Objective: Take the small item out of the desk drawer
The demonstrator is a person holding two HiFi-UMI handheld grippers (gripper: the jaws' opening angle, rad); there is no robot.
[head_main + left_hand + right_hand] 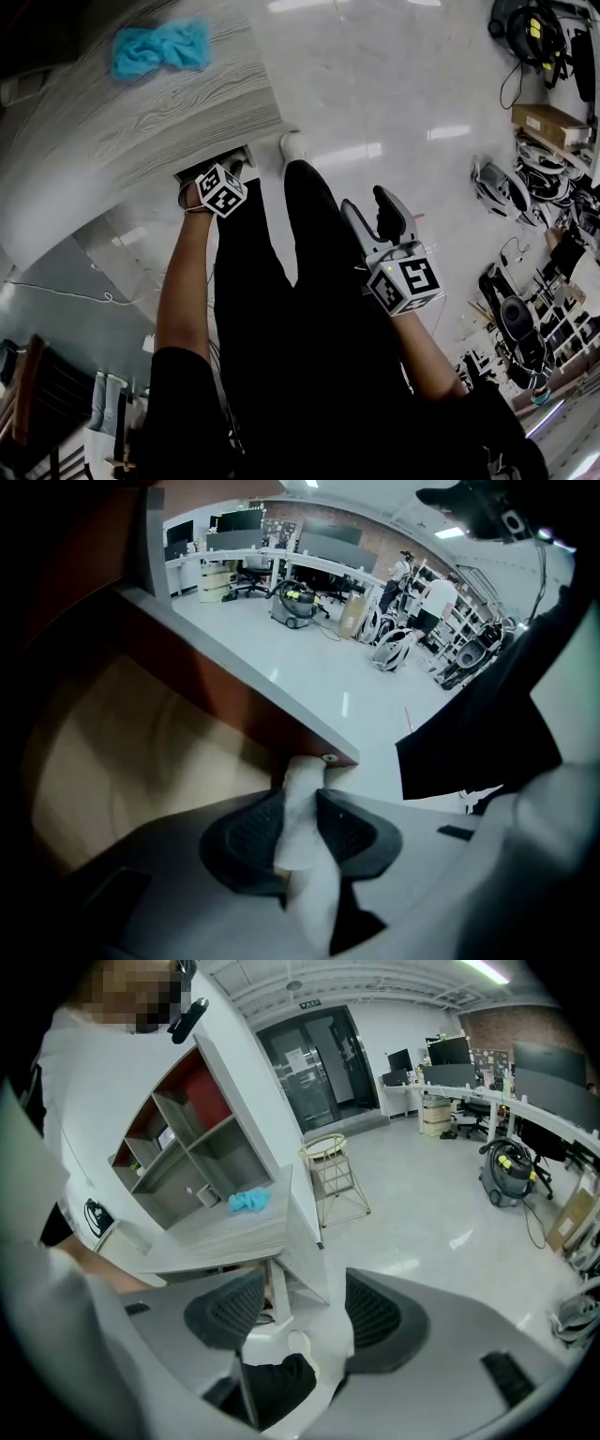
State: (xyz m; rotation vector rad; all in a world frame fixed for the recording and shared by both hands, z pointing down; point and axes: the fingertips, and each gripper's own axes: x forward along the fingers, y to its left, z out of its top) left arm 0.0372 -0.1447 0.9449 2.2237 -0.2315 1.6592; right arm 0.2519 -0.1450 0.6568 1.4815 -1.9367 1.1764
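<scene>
A grey wooden desk fills the far left of the head view, and a blue cloth lies on top of it. The person's black trouser legs and one white shoe are just right of the desk, on the shiny floor. Boxes, cables and machines lie far off to the right.

In that view the desk top hides the drawer, and the tips of the left gripper go under its edge. Only the left gripper view shows the drawer. It has a red-brown wall with a white top edge and a tan inside. There the two pads pinch a small white thing right at the near corner of that wall. It is blurry, so I cannot tell what it is.

The right gripper is out over the floor to the right, with its jaws spread and nothing between them. Only its view shows open shelves at the far side of the desk and a wire stand.
</scene>
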